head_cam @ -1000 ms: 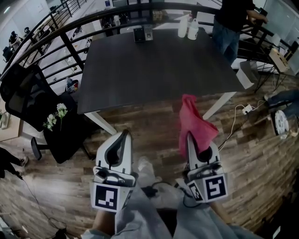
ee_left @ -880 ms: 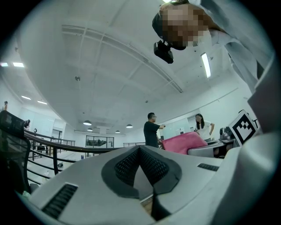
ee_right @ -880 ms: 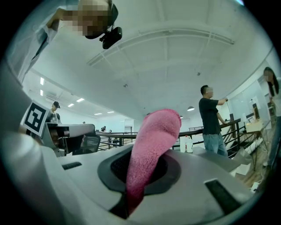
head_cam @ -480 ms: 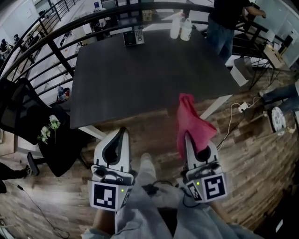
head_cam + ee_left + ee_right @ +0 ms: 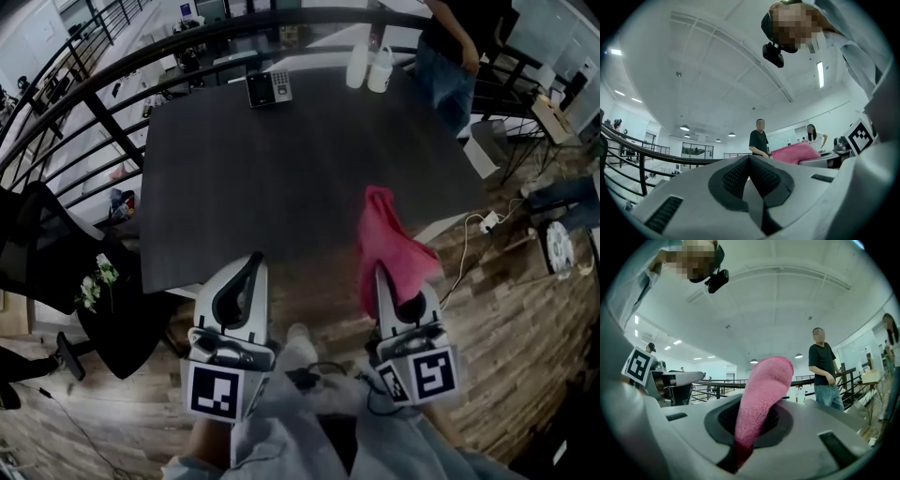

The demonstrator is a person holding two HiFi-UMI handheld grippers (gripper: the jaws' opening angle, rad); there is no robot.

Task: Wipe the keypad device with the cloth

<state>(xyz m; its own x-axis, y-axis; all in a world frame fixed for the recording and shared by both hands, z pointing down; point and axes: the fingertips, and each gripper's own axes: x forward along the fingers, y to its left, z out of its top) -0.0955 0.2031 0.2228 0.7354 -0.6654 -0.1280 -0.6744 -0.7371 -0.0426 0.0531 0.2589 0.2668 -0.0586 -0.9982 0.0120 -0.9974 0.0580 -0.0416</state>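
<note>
Two white plastic bottles (image 5: 368, 67) stand side by side at the far edge of the dark rectangular table (image 5: 300, 159), near a person (image 5: 459, 47) in black shirt and jeans. A black office chair (image 5: 42, 244) sits left.

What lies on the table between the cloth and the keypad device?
Nothing: in the head view only bare table stretches from the cloth to the keypad device.

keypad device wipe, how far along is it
Done: the fluffy pink cloth is clamped in the right gripper. In hand: both grippers hover at the near edge of the dark table, the left gripper shut and empty. Left: reaching the black-and-grey keypad device at the far edge and wiping it.
</note>
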